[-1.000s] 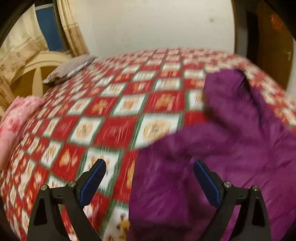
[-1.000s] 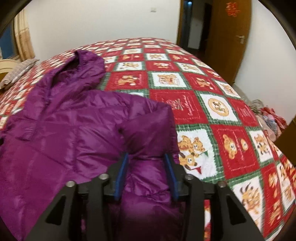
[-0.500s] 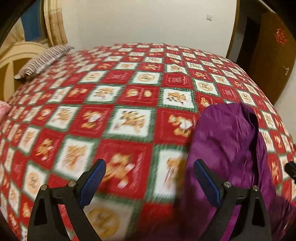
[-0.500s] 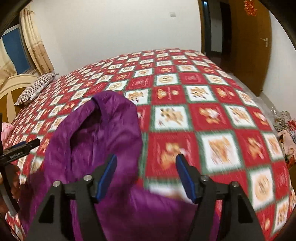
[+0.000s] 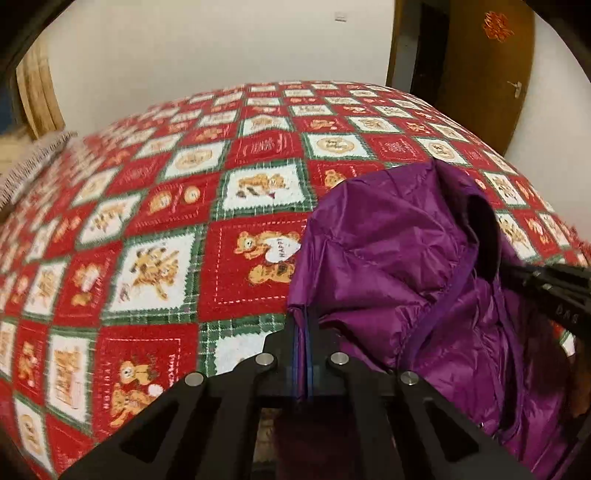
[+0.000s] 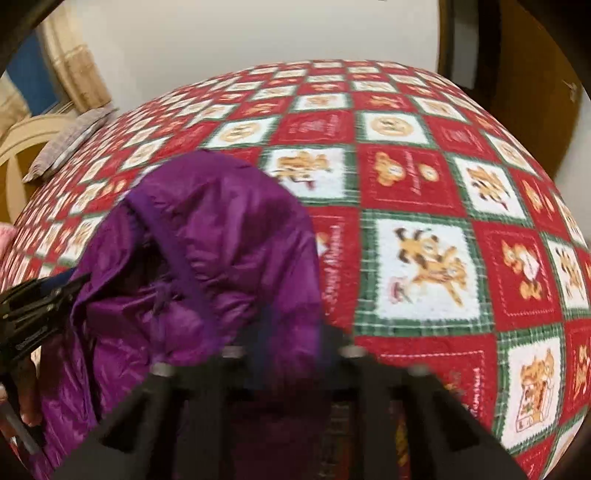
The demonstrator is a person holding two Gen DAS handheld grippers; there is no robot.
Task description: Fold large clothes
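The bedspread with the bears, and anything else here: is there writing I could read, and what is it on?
"HAPP", as far as it shows: on the white heart held by a bear on the bedspread.
Red script in other squares: too blurred to read.
White lettering on the black gripper at the picture's edge: not legible.
Red sign on the brown door: too blurred to read.

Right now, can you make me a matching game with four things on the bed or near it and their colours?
Things:
1. hooded jacket
2. bedspread
3. door
4. left claw

Colours:
A. brown
B. black with blue pads
C. purple
D. red, white and green checks

Pairs: 1-C, 2-D, 3-A, 4-B
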